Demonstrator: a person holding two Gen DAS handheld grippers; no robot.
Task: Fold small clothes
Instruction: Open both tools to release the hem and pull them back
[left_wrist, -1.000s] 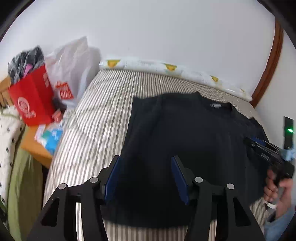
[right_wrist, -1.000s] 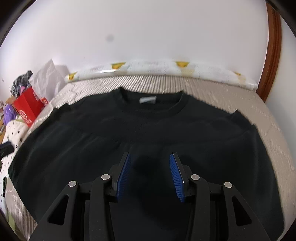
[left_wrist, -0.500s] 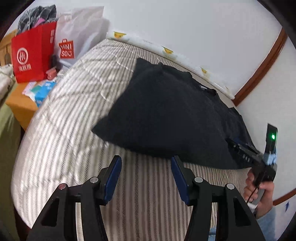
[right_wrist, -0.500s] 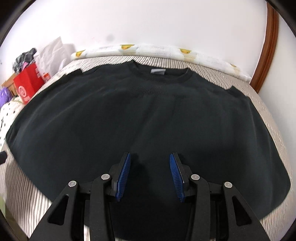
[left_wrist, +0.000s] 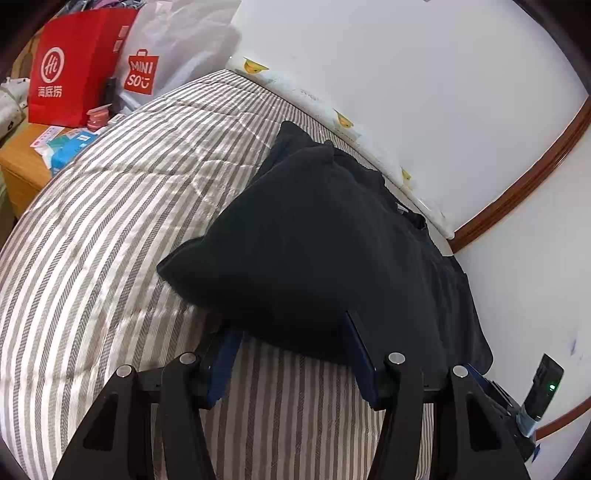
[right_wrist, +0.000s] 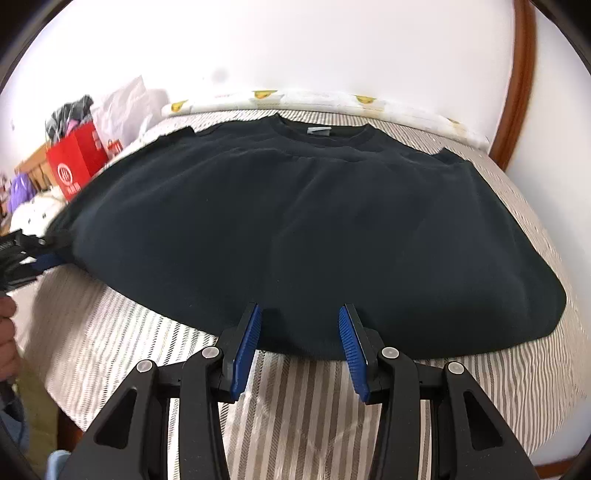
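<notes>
A black T-shirt (right_wrist: 314, 221) lies flat on the striped bed (right_wrist: 303, 398), collar toward the wall and sleeves tucked in. My right gripper (right_wrist: 300, 314) is open at the middle of the near hem, its blue pads (right_wrist: 245, 350) either side of the hem edge without pressing it. In the left wrist view the shirt (left_wrist: 314, 251) runs off to the right. My left gripper (left_wrist: 291, 328) stands open at the hem near the shirt's left corner. It also shows blurred at the left edge of the right wrist view (right_wrist: 40, 258). The right gripper (left_wrist: 495, 391) sits at the lower right there.
A red paper bag (left_wrist: 74, 66) and a white shopping bag (left_wrist: 166, 55) stand on a wooden nightstand (left_wrist: 18, 166) left of the bed. A duck-print cloth (right_wrist: 325, 99) lines the wall side. A hand (right_wrist: 7, 339) shows at the left edge.
Both grippers drew back from above the shirt to its near hem. The left one sank and rolled, so the shirt now runs off to its right.
</notes>
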